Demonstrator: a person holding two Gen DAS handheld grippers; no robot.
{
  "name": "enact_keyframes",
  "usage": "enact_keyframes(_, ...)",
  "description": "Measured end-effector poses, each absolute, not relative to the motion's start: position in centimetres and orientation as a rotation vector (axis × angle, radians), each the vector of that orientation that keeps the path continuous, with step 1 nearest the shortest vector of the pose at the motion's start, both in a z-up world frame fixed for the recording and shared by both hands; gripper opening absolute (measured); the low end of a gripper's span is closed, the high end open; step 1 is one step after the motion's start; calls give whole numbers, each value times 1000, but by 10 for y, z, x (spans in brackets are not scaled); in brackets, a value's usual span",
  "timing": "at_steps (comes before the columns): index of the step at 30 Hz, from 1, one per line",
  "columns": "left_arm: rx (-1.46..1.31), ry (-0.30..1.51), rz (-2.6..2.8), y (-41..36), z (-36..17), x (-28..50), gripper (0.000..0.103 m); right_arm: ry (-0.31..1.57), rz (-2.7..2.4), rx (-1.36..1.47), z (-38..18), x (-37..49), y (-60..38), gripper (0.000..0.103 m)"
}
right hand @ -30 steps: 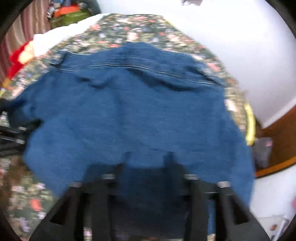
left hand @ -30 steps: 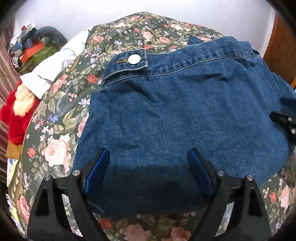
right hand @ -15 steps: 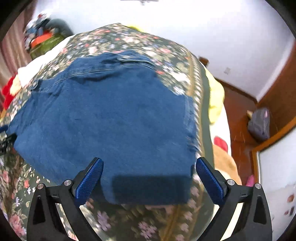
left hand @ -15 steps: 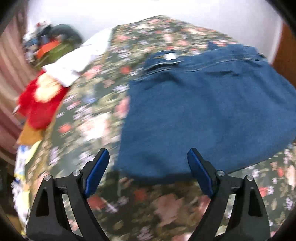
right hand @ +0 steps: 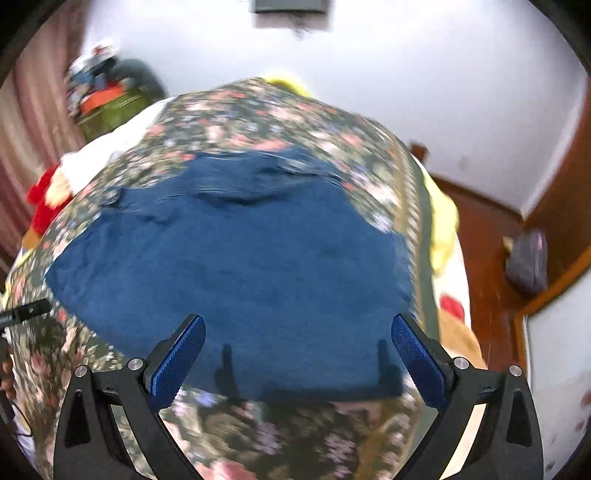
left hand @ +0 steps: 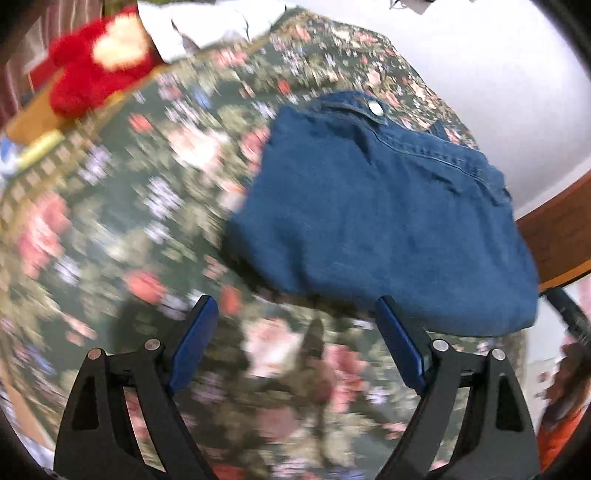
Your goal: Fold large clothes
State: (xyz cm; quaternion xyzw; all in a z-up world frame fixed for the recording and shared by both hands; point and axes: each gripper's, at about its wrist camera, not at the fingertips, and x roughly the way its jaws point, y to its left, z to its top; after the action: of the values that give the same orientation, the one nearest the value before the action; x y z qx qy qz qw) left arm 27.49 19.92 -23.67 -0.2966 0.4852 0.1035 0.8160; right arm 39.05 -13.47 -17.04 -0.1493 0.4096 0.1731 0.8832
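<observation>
White walls and a wooden floor (right hand: 484,236) surround a bed covered by a dark floral bedspread (left hand: 110,229), which carries everything described. Folded denim jacket (right hand: 236,266): lies flat as a compact blue slab on the bedspread, toward its near edge in the right wrist view; in the left wrist view it (left hand: 384,221) lies to the right of centre, a white snap button (left hand: 376,108) at its far corner. Left gripper (left hand: 291,347): jaws wide apart, holding nothing, over bare bedspread just beside the jacket's near edge. Right gripper (right hand: 295,354): jaws wide apart, holding nothing, hovering over the jacket's near edge. Red plush toy (left hand: 96,70) and white cloth (left hand: 207,26): at the far left edge of the bed. Yellow fabric (right hand: 443,229): hangs over the right edge. Both views are motion-blurred.
</observation>
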Motion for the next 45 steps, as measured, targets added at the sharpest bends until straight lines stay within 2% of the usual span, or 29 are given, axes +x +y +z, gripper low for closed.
enact_keyframes(7, -880, 1071, 149, 195, -274, 307, 87, 878, 382, -585, -228, 383, -66, 101)
enact_keyframes(12, -1148, 973, 46, 212, -297, 319, 91, 926, 415, -509, -239, 391, -74, 102)
enact_keyframes(21, -1174, 885, 179, 220, -297, 355, 91, 909, 452, -478, -243, 392, -78, 103)
enact_keyframes(23, -1122, 877, 282, 216, -292, 357, 74, 911, 453, -476, -243, 391, -78, 103)
enact_keyframes(24, -1101, 876, 317, 215, -290, 358, 71, 915, 451, -478, -242, 391, -76, 103)
enact_keyframes(26, -1062, 855, 376, 210, -283, 353, 54, 929, 447, -480, -240, 391, -76, 103)
enact_keyframes(29, -1028, 791, 331, 210, -262, 344, 37, 951, 455, -492, -236, 387, -75, 103)
enact_keyframes(32, -952, 724, 263, 210, -229, 338, 32, 958, 487, -494, -228, 382, -72, 103)
enact_keyframes(41, -776, 575, 259, 215, -144, 301, 29, 892, 579, -273, -186, 382, -28, 103)
enact_keyframes(45, -697, 543, 333, 221, -131, 291, 29, 915, 561, -348, -210, 385, 20, 103)
